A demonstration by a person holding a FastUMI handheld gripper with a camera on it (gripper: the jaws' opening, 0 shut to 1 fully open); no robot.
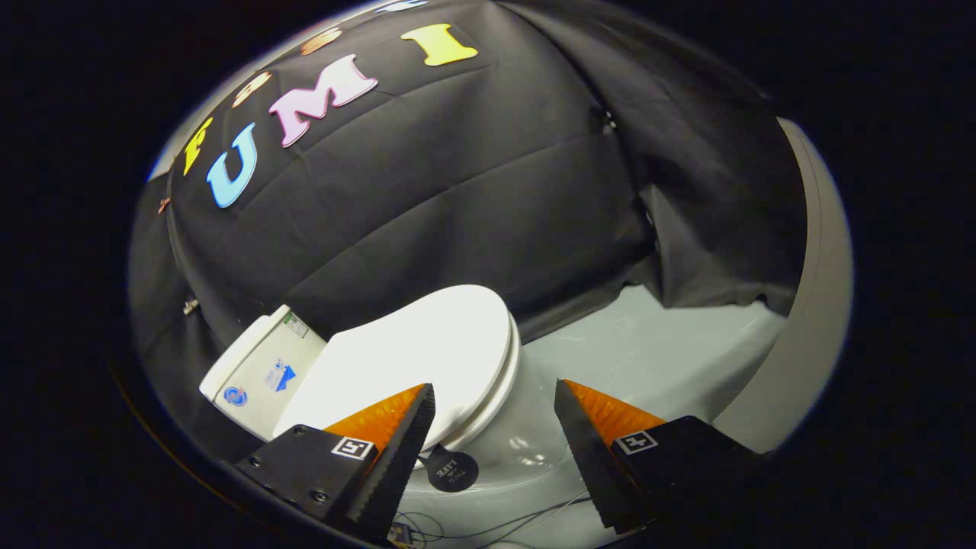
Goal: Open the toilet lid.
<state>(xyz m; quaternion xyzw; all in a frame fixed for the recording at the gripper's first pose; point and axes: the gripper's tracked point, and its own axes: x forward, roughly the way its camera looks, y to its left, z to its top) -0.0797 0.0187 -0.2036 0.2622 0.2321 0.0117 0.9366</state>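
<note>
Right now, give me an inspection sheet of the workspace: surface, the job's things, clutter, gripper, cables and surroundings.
Surface: pale floor, bare beyond the toilet.
Job's things: white toilet; its lid is down, closed on the seat. The tank stands behind it, with stickers on its side.
Clutter: a round black tag on the bowl, below the seat rim.
Gripper: gripper open, holding nothing. The lid's front edge lies just ahead, near the one finger; the other finger is off to the bowl's side.
Cables: thin wires on the floor near the fingers.
Surroundings: black cloth wall behind the toilet; a grey panel at the side.
</note>
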